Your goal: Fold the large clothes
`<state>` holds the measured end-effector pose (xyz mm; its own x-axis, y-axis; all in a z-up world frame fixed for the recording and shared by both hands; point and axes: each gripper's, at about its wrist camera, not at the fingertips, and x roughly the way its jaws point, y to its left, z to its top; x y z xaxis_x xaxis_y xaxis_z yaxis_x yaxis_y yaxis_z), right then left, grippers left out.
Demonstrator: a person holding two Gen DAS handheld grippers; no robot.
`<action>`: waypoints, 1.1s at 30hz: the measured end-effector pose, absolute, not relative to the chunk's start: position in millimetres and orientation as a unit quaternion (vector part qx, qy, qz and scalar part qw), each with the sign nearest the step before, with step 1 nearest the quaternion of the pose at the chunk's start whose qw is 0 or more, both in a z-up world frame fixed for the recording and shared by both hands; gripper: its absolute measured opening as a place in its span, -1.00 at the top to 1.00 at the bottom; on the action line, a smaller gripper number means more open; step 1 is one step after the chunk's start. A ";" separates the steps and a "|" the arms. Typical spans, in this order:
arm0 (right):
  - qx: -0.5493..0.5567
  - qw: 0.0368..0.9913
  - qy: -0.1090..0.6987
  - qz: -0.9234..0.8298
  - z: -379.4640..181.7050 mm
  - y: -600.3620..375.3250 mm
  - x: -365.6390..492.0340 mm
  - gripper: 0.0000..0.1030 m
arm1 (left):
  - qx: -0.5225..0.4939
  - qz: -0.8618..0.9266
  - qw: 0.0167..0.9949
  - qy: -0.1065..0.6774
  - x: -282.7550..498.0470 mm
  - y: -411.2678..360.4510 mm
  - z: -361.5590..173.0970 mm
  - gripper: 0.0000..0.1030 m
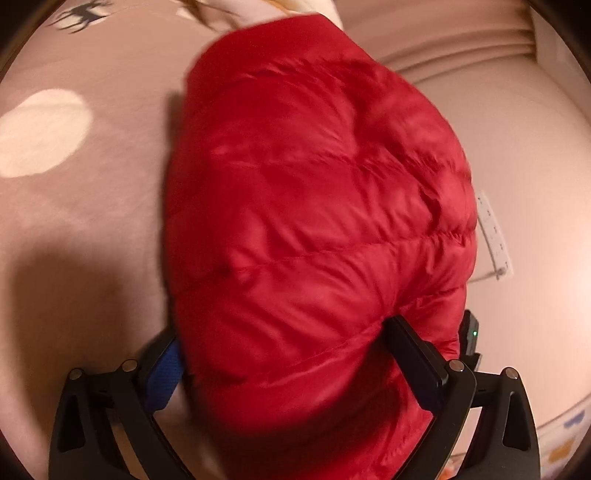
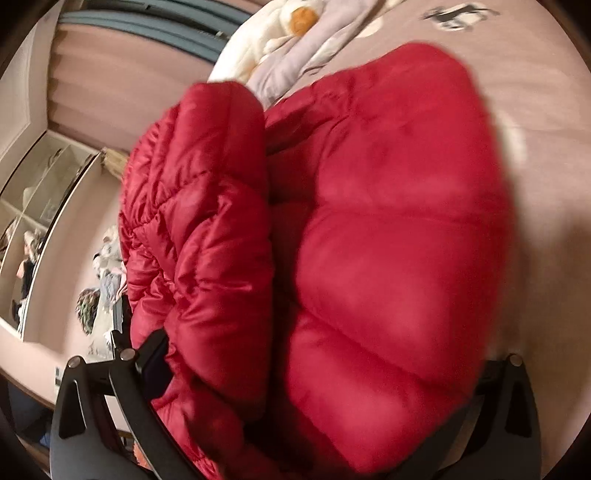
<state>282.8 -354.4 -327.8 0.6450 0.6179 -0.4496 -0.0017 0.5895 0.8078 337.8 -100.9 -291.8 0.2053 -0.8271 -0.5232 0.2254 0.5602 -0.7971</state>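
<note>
Red puffy cloth fills both views: a big quilted jacket is laid on a pink bed cover.

In the left wrist view, the jacket is seen from the middle up to 12 o'clock. The left gripper is spread wide at 6 o'clock, and the near edge of the jacket is bunched between its two fingers. A blue pad is seen at 7 o'clock, just beside the cloth. The dark finger at 5 o'clock is pressed into a fold. Whether the jacket is really held cannot be told. A round pale spot is printed on the cover at 9 o'clock.

In the right wrist view, the jacket is folded into two thick lumps, side by side. The right gripper is also spread wide, at 6 o'clock. Its right finger is hidden by the cloth. A white soft toy is seen at 12 o'clock.
</note>
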 end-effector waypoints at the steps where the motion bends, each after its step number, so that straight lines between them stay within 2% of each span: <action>1: 0.409 0.809 0.372 0.201 -327.9 -349.8 285.5 -0.90 | -0.288 -0.363 0.727 0.507 336.0 -106.4 -290.7 -0.89; 2: 0.411 0.808 0.364 0.215 -328.5 -343.9 286.7 -0.78 | -0.282 -0.358 0.735 0.501 332.8 -110.0 -287.5 -0.81; 3: 0.421 0.803 0.357 0.222 -330.4 -342.8 286.4 -0.51 | -0.280 -0.354 0.742 0.496 329.2 -111.9 -283.5 -0.72; 4: 0.440 0.797 0.345 0.230 -333.1 -342.5 284.1 -0.33 | -0.279 -0.349 0.747 0.492 326.6 -113.8 -279.5 -0.69; 7: 0.459 0.792 0.320 0.246 -330.0 -344.5 277.6 -0.11 | -0.241 -0.332 0.775 0.481 316.3 -124.6 -255.1 -0.56; 12: 0.441 0.802 0.293 0.277 -298.8 -322.9 266.6 -0.09 | -0.162 -0.296 0.849 0.408 277.6 -139.2 -188.0 -0.55; 21: 0.403 0.824 0.224 0.329 -220.0 -286.8 251.1 -0.09 | -0.150 -0.300 0.887 0.319 213.4 -98.4 -93.9 -0.55; 27: 0.373 0.838 0.196 0.346 -174.5 -256.9 240.6 -0.10 | -0.148 -0.302 0.898 0.283 177.5 -77.4 -71.7 -0.55; 33: 0.351 0.849 0.187 0.349 -155.2 -249.4 227.1 -0.11 | -0.153 -0.305 0.900 0.271 187.6 -53.0 -70.4 -0.55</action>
<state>227.1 -249.4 -155.2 0.6872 0.7228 -0.0725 -0.4607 0.5108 0.7258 187.6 -53.0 -70.4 0.6663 -0.6325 -0.3950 0.4664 0.7668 -0.4411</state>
